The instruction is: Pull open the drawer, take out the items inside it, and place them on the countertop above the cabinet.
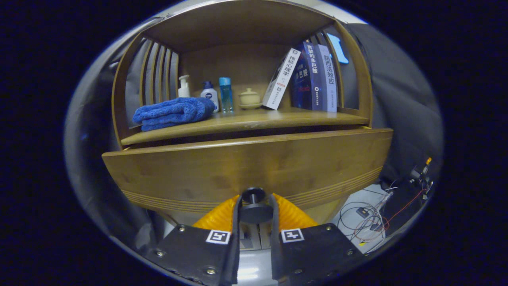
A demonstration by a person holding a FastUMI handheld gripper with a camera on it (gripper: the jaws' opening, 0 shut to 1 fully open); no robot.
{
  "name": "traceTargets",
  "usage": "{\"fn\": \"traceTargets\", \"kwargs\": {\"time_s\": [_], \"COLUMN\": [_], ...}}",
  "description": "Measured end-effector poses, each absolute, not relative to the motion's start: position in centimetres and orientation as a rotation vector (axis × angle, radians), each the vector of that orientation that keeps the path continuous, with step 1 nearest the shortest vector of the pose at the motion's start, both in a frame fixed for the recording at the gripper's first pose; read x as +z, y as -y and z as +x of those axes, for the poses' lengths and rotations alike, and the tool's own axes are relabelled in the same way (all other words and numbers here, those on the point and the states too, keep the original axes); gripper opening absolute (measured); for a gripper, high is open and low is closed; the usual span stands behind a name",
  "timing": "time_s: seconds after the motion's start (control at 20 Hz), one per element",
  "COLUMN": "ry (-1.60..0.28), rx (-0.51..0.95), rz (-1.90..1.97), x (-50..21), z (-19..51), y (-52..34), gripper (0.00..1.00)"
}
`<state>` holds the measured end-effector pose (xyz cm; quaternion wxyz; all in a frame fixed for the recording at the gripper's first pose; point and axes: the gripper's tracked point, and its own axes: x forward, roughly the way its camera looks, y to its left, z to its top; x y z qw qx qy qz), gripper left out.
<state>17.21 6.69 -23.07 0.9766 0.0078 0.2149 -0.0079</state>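
Claw (254, 210) is clamped on the drawer (246, 167) knob (253, 204), both fingers squeezing it. Drawer sits just ahead, under the counter (246, 121), barely cracked open. Solid wood, probably heavy and stiff, so that small round knob might slip

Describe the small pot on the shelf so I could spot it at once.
Start at the wooden cabinet, whose dark round drawer knob sits between the gripper jaws, both pressing on it. On the countertop above, between the clear blue bottle and the leaning white book, stands the cream lidded ceramic pot: squat, round, on a saucer.
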Motion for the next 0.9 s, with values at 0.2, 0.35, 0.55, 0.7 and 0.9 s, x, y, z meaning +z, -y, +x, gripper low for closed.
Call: {"fn": "traceTargets", "kwargs": {"time_s": [0.2,0.35,0.55,0.7,0.9], "ry": [-0.415,-0.422,-0.416,-0.416,-0.435], "rx": [-0.033,-0.054,-0.083,-0.099,-0.109], "rz": [0.041,0.04,0.065,0.072,0.068], "x": [-22.7,-22.7,-22.6,-22.7,-23.1], "z": [15.2,13.8,12.6,11.3,9.5], "y": [-6.4,-6.2,-5.9,-5.8,-5.7], "gripper": [0.32,0.32,0.32,0.32,0.32]}}
